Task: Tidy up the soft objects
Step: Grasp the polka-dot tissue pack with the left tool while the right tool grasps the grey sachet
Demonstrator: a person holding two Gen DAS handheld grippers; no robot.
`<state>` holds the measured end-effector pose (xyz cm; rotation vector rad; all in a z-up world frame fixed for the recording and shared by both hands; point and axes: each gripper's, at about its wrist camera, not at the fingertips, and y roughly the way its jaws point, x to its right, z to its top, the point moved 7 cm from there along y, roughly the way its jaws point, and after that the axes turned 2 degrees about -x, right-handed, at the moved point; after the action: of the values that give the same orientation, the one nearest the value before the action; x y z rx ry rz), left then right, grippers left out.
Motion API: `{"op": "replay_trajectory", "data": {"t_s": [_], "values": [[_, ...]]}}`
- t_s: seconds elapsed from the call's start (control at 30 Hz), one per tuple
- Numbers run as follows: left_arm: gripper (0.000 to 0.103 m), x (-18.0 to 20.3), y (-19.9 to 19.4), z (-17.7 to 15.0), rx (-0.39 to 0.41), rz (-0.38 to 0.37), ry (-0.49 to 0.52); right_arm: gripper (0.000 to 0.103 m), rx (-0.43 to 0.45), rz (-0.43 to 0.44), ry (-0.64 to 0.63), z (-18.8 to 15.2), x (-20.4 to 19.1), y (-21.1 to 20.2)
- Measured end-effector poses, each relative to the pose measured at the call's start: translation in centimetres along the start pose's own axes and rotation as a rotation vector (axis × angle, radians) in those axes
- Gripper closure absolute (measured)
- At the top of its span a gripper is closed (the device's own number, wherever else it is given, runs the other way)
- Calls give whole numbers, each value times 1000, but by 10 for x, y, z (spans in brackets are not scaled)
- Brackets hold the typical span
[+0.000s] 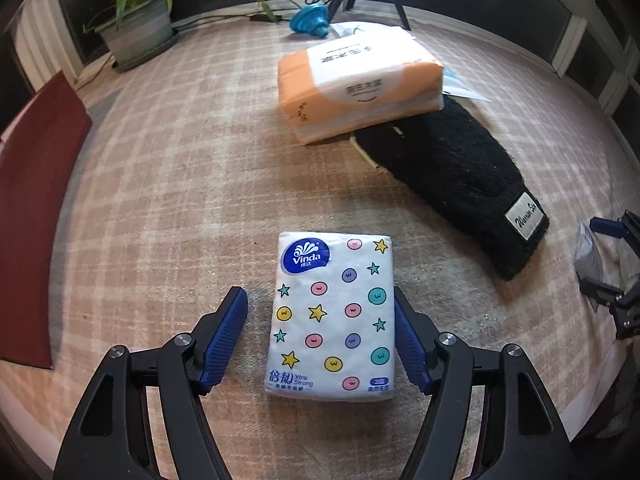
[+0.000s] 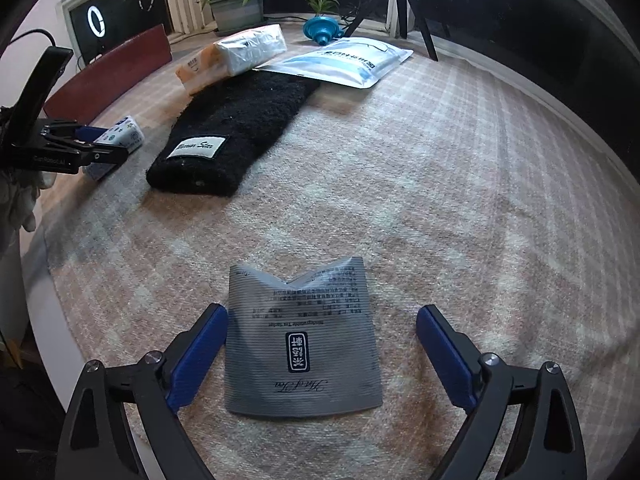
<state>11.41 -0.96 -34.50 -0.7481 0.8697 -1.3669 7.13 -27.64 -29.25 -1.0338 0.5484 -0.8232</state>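
Note:
A white Vinda tissue pack [image 1: 332, 316] with coloured dots and stars lies flat on the checked cloth [image 1: 160, 208]. My left gripper [image 1: 319, 294] straddles it, open: the right pad meets the pack's edge and the left pad stands clear. In the right wrist view a grey tea packet [image 2: 300, 340] lies between the fingers of my right gripper [image 2: 322, 311], which is open wide, its right pad well off the packet. Further back lie a black knitted piece [image 2: 236, 132] with a white label, an orange tissue pack [image 2: 232, 56] and a blue-white pouch [image 2: 340, 64].
A potted plant [image 1: 136, 32], a blue funnel [image 1: 310, 20] and a tripod [image 2: 400, 0] stand along the window. A dark red mat [image 1: 36, 208] lies at the left. The orange tissue pack [image 1: 356, 84] rests partly on the black knitted piece [image 1: 456, 184].

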Motion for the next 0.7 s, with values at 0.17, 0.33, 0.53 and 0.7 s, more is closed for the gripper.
{"op": "replay_trajectory", "data": {"t_s": [0.17, 0.33, 0.53, 0.7], "values": [[31, 0, 0, 1, 17, -2, -21, 8, -15, 8, -7, 0, 0, 1], [30, 4, -1, 0, 30, 8, -24, 18, -20, 27, -45, 1, -5, 0], [31, 8, -5, -3, 37, -8, -24, 49, -23, 47, -64, 4, -11, -5], [45, 8, -10, -4, 45, -13, -26, 54, -26, 51, -69, 6, -12, -6]]}}
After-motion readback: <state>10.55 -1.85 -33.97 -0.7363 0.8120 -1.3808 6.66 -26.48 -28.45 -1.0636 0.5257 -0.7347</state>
